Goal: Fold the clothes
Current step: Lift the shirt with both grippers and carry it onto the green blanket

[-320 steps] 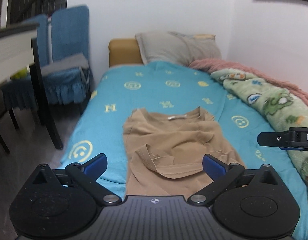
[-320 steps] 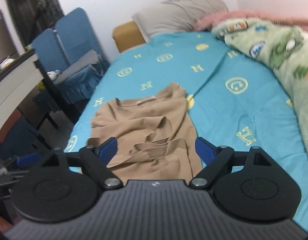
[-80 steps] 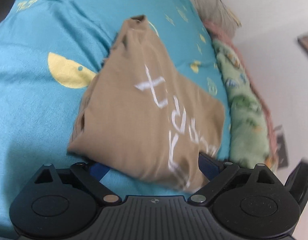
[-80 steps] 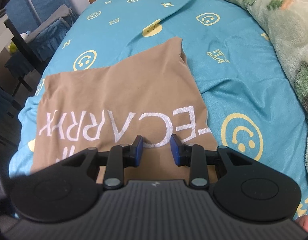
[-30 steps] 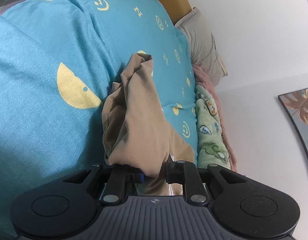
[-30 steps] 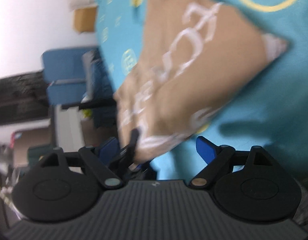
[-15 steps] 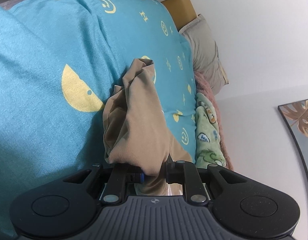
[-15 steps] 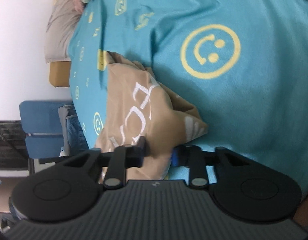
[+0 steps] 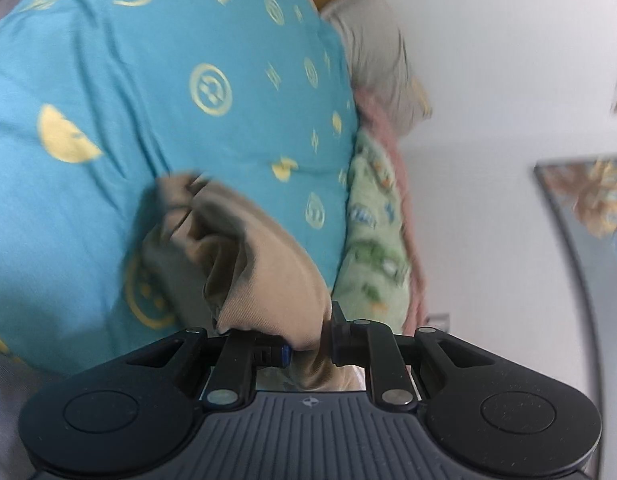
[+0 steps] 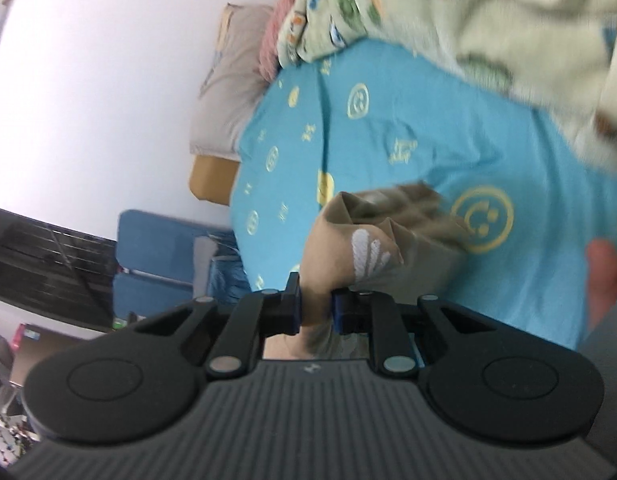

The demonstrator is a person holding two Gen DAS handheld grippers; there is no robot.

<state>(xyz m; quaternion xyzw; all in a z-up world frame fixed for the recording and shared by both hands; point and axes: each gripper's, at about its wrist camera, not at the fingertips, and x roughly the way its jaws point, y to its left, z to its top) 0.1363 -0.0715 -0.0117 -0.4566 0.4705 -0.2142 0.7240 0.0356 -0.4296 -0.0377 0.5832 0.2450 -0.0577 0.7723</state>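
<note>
The folded tan T-shirt (image 9: 268,264) with white lettering hangs bunched above the blue bedsheet (image 9: 108,120). My left gripper (image 9: 310,346) is shut on one end of it. My right gripper (image 10: 315,307) is shut on the other end of the shirt (image 10: 340,248), where a bit of white print shows. The shirt sags between the two grippers, and both views are tilted and blurred.
A green patterned blanket (image 10: 488,20) lies along the bed's wall side, with a pink blanket (image 9: 392,152) behind it. A grey pillow (image 10: 228,92) and a tan headboard (image 10: 208,180) stand at the head. Blue chairs (image 10: 156,264) stand beside the bed.
Both grippers have lifted the shirt off the sheet and swung it; the right one closed on it half a second ago. The shirt now hangs bunched instead of lying flat.
</note>
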